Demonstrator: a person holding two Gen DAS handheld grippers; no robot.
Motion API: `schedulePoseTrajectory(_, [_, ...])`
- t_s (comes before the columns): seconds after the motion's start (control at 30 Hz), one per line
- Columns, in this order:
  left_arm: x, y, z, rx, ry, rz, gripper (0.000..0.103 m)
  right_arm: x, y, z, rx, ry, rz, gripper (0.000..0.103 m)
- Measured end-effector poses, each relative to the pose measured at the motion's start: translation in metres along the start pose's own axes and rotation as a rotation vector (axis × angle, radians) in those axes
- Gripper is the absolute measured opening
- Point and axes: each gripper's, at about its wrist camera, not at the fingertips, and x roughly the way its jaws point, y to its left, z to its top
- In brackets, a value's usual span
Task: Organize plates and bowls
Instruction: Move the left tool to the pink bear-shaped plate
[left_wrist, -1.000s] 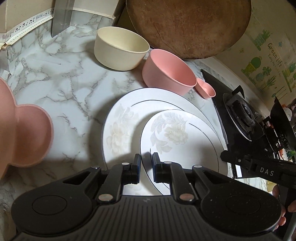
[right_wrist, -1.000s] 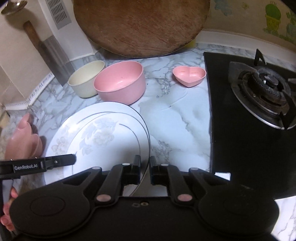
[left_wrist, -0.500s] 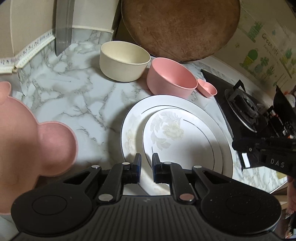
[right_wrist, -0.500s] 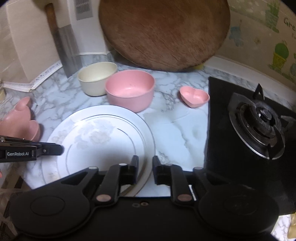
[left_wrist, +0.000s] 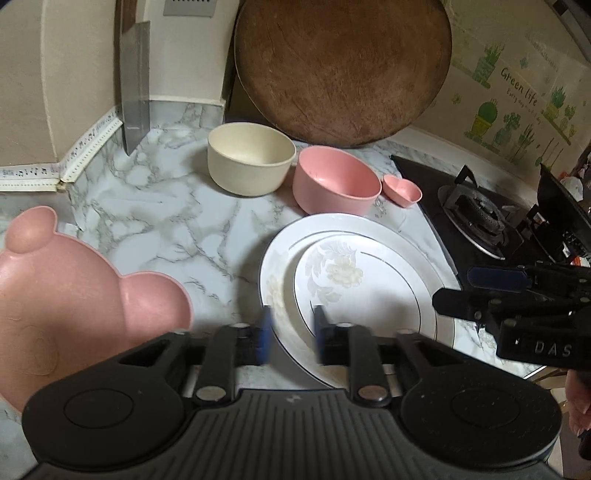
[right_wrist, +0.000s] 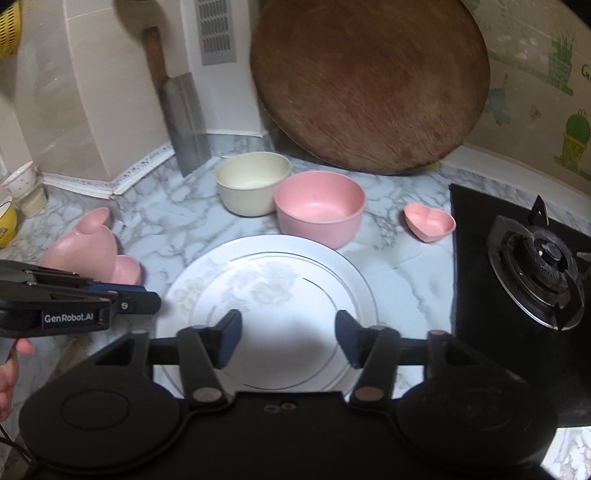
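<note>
Two white floral plates lie stacked on the marble counter, the smaller plate (left_wrist: 354, 291) on the larger plate (left_wrist: 280, 258); the stack also shows in the right wrist view (right_wrist: 266, 295). Behind stand a cream bowl (left_wrist: 251, 162), a pink bowl (left_wrist: 336, 181) and a small pink heart dish (left_wrist: 402, 190). A pink bear-shaped plate (left_wrist: 66, 295) lies at the left. My left gripper (left_wrist: 291, 332) is open and empty above the stack's near-left rim. My right gripper (right_wrist: 288, 341) is open wide and empty above the stack's near edge.
A round wooden board (left_wrist: 343, 66) leans on the back wall. A cleaver (left_wrist: 135, 85) stands at the back left. A black gas stove (right_wrist: 532, 258) fills the right side. A yellow cup (right_wrist: 7, 225) sits far left.
Both grippers have drawn back and up from the plates, showing more of the counter. Both sets of jaws have opened, the right one widely.
</note>
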Motion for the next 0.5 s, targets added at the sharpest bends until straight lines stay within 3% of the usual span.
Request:
schedulePoseTrajectory(0.1, [-0.011, 0.006, -0.001, -0.004, -0.038, 0.008, 0.069, -0.003, 0.008, 0.0, 0.005, -0.012, 0.003, 0.065])
schedulePoseTrajectory(0.2, [-0.021, 0.011, 0.0, 0.01, -0.072, 0.019, 0.074, -0.006, 0.015, 0.0, 0.008, -0.028, -0.002, 0.072])
schedulePoseTrajectory(0.33, [-0.033, 0.021, 0.001, 0.004, -0.101, 0.025, 0.078, -0.014, 0.028, 0.001, 0.004, -0.087, -0.02, 0.1])
schedulePoseTrajectory(0.5, [-0.047, 0.032, 0.001, 0.011, -0.141, 0.054, 0.079, -0.018, 0.047, 0.006, -0.035, -0.13, -0.042, 0.102])
